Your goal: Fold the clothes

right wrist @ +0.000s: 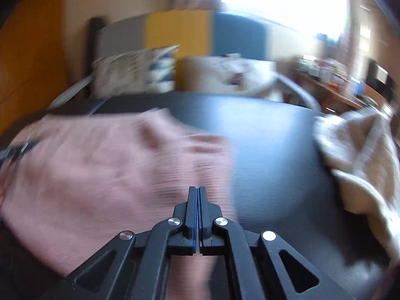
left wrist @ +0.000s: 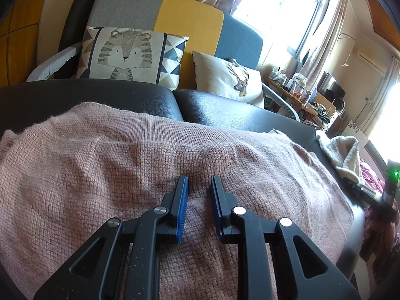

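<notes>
Your pink sweater (left wrist: 155, 155) lies spread across the frame's middle on the black cushion (left wrist: 225, 110), left hand-held gripper (left wrist: 199, 181) released above it, right hand-held gripper (right wrist: 198, 192) clenched empty at its edge, so it may drag and rumple the knit.

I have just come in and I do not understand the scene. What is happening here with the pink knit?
A person is folding clothes with two handheld grippers. The pink knit sweater lies spread on a black cushion. The left gripper is over it, jaws slightly apart, gripping nothing. The right gripper is shut and empty at the sweater's edge. A cream knit garment waits at the right.
</notes>
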Available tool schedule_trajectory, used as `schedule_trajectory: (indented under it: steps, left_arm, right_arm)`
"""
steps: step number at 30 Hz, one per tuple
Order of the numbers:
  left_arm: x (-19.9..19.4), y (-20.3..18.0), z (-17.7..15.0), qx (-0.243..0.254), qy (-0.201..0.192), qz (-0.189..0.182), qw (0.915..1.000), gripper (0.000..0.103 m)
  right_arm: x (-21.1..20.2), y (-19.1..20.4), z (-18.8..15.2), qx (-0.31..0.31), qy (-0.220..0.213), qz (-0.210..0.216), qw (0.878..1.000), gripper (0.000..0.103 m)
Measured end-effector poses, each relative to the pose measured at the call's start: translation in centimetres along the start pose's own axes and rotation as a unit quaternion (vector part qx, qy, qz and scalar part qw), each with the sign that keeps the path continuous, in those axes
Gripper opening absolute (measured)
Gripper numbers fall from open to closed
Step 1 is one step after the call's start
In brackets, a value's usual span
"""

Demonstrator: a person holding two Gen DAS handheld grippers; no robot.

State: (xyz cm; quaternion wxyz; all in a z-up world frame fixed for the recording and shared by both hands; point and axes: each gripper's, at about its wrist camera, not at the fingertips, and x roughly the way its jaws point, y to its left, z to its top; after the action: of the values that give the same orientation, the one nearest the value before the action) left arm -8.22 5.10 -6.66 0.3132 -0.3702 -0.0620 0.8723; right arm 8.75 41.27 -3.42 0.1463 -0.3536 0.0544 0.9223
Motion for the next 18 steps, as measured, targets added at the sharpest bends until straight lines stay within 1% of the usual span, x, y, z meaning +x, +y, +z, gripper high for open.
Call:
schedule_trajectory:
  steps: [1, 3, 5, 8, 10, 11, 13, 14, 16, 17, 18]
  left_arm:
    - [0.0, 0.0, 0.0, 0.000, 0.000, 0.000, 1.0000, 0.021]
    - [0.0, 0.0, 0.0, -0.001, 0.000, 0.000, 1.0000, 0.021]
    - [0.0, 0.0, 0.1, -0.001, 0.000, 0.000, 1.0000, 0.021]
    - [0.0, 0.0, 0.0, -0.001, -0.001, 0.000, 1.0000, 0.021]
    - [0.0, 0.0, 0.0, -0.002, -0.001, -0.001, 1.0000, 0.021]
    - [0.0, 0.0, 0.0, -0.003, -0.001, -0.002, 1.0000, 0.021]
    - [0.0, 0.1, 0.0, -0.004, -0.001, -0.004, 1.0000, 0.021]
    - [0.0, 0.1, 0.0, -0.005, -0.001, -0.004, 1.0000, 0.021]
    - [0.0, 0.2, 0.0, -0.007, -0.001, -0.006, 1.0000, 0.021]
    - [0.0, 0.3, 0.1, -0.008, -0.001, -0.008, 0.9999, 0.021]
    - [0.0, 0.3, 0.1, -0.009, -0.001, -0.009, 0.9999, 0.021]
  right_arm:
    - [-0.4, -1.1, 0.2, 0.026, -0.006, 0.006, 1.000, 0.000]
    - [-1.1, -1.4, 0.6, 0.042, -0.021, 0.046, 0.998, 0.000]
    - [-1.3, 0.0, 1.2, 0.016, -0.027, 0.069, 0.997, 0.000]
    - [0.1, 3.1, 1.9, -0.023, -0.008, 0.090, 0.996, 0.001]
    - [1.6, 4.8, 2.0, -0.047, 0.009, 0.085, 0.995, 0.006]
    - [2.2, 5.4, 1.9, -0.058, 0.019, 0.082, 0.995, 0.012]
    - [3.2, 6.5, 1.5, -0.081, 0.038, 0.069, 0.994, 0.016]
    - [3.7, 7.0, 1.2, -0.095, 0.046, 0.055, 0.993, 0.016]
    - [4.1, 7.4, 0.5, -0.110, 0.048, 0.047, 0.992, 0.016]
    - [4.0, 7.2, 0.4, -0.107, 0.046, 0.044, 0.992, 0.014]
    - [3.9, 6.8, 0.4, -0.098, 0.043, 0.041, 0.993, 0.008]
